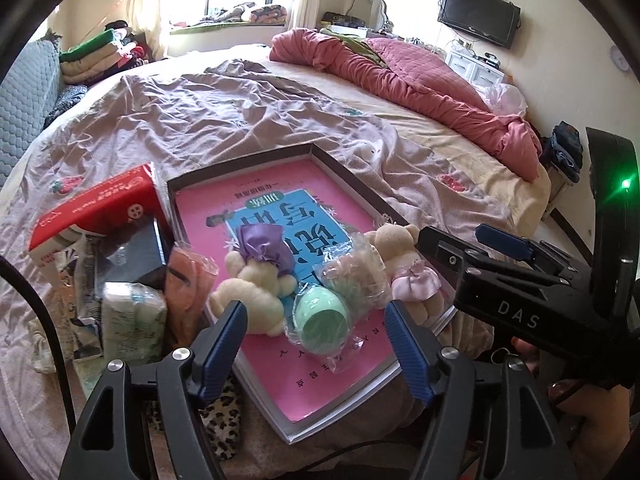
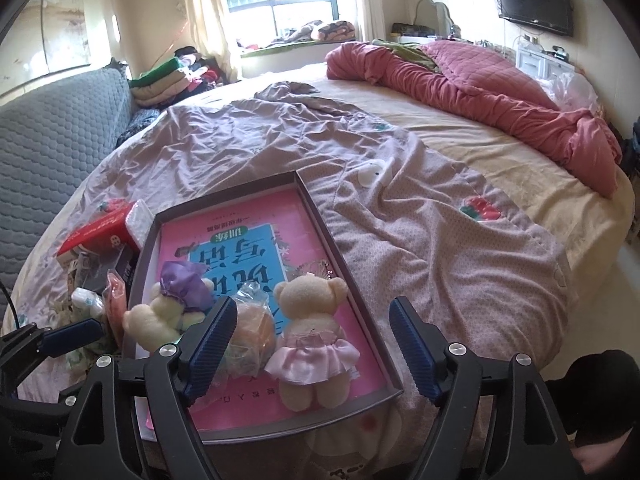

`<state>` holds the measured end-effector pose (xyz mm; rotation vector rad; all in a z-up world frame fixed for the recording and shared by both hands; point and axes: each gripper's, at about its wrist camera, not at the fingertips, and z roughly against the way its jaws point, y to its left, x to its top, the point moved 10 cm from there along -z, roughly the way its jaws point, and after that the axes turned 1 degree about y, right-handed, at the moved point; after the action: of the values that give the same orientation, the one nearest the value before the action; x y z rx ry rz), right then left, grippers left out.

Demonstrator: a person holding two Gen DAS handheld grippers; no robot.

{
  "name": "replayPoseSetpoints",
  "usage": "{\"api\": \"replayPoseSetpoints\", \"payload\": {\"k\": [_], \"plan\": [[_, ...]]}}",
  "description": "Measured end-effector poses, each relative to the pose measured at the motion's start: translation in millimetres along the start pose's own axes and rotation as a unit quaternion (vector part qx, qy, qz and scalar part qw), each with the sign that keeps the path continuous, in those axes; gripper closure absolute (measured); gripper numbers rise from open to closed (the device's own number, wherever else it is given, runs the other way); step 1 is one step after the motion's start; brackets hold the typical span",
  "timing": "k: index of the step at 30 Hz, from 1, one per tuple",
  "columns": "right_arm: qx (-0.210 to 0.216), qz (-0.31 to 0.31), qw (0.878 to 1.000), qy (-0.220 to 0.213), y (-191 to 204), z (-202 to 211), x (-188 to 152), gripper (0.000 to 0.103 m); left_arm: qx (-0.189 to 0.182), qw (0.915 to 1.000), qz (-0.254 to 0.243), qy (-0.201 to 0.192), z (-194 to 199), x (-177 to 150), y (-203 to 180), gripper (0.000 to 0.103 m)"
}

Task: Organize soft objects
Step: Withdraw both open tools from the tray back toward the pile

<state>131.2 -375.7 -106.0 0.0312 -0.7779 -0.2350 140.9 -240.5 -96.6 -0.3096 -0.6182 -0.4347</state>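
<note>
- Blue-padded and spread wide, my left gripper [image 1: 316,344] grasps nothing in the left wrist view. A mint-green soft ball in clear wrap [image 1: 322,320] lies straight ahead between its fingers, resting on the pink book in the shallow grey box tray [image 1: 344,168] on the bed. A cream plush bear with a purple cap [image 1: 256,280] lies just to the ball's left.
- Right wrist view: my right gripper [image 2: 312,344] is released too, jaws apart. A cream plush bear in a pink skirt [image 2: 310,336] lies face down dead ahead, long axis along my fingers, head away. My right gripper looks nearer it, so I judge a straight descent suits.
</note>
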Motion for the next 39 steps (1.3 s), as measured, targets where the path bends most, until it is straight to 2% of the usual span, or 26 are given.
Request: {"api": "replayPoseSetpoints", "payload": {"k": [21,39], "plan": [[0.007,0.016,0.999,-0.031,22,34,15,0.022,0.031,0.9989,0.013,-0.032,43,7,19,0.02],[0.018,0.034,0.999,-0.036,43,48,18,0.021,0.048,0.997,0.034,-0.049,69,10,44,0.018]]}}
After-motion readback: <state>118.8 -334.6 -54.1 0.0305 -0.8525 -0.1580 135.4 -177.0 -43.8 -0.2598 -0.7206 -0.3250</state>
